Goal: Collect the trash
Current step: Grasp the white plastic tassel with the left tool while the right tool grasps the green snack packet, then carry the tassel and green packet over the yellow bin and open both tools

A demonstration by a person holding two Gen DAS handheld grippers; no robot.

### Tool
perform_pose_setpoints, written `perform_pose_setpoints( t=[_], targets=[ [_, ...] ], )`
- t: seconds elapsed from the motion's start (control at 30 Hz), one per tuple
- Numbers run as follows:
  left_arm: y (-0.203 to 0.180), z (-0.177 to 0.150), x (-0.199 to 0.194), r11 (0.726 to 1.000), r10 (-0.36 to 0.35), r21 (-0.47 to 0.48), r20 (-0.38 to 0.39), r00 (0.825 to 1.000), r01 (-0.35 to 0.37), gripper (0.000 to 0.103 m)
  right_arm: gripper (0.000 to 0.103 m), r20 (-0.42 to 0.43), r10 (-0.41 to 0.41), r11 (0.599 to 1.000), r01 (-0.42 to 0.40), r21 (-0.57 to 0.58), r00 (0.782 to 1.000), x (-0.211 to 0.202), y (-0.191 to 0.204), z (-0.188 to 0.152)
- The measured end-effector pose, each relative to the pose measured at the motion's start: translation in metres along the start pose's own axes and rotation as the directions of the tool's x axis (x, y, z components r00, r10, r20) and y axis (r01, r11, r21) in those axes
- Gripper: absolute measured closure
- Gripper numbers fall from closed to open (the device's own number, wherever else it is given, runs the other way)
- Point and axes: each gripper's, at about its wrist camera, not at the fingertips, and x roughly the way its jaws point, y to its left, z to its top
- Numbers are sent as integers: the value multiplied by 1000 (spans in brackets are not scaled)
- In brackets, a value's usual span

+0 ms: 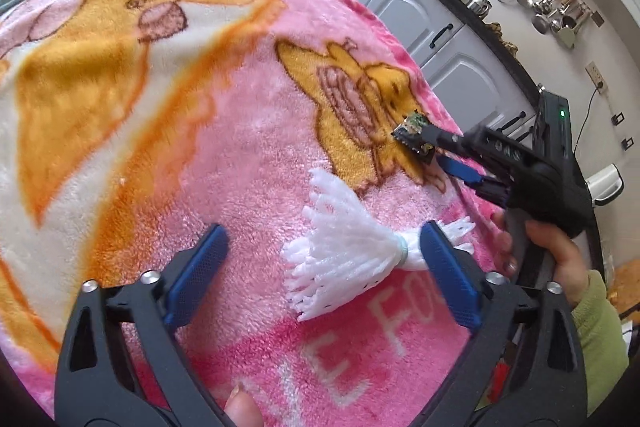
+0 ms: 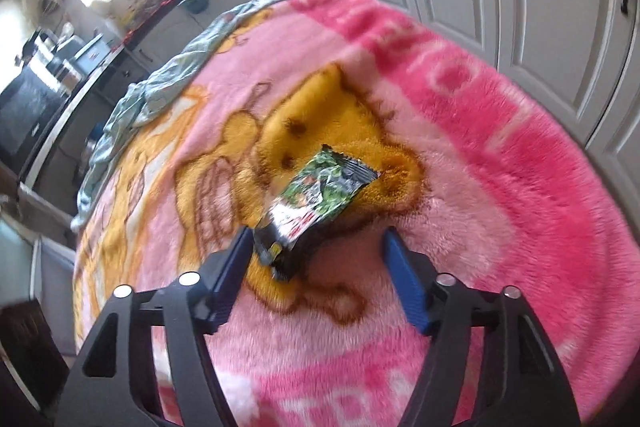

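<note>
wrapper and tassel on the blanket

the right gripper (image 2: 316, 247) is gaping wide, its left pad touching the snack wrapper (image 2: 316, 203) lying on the pink blanket (image 2: 500, 187). the left gripper (image 1: 324, 251) is spreading wide around a white yarn tassel (image 1: 344, 247), gripping nothing.

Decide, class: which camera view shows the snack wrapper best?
The right wrist view: the snack wrapper lies large between the open right gripper. The left wrist view shows it small, edge-on.

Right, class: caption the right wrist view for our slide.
Open right gripper approaches a snack wrapper lying on the pink blanket.
</note>
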Motion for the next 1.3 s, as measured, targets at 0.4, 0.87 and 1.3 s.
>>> perform_pose_setpoints(
  t=[0.4,0.87,1.3],
  targets=[
    [-16,-3,-1,997,-23,68,-2,1000,23,93,92,24,25,997,-23,-78,999,-7,12,0],
    [-98,1,-17,960,-111,263,41,993,97,94,94,237,-14,979,61,-192,971,-126,-1,-16],
    [-203,-6,-17,884,-207,433,23,978,177,94,94,409,-99,976,167,-136,907,-244,-62,-56]
  ],
)
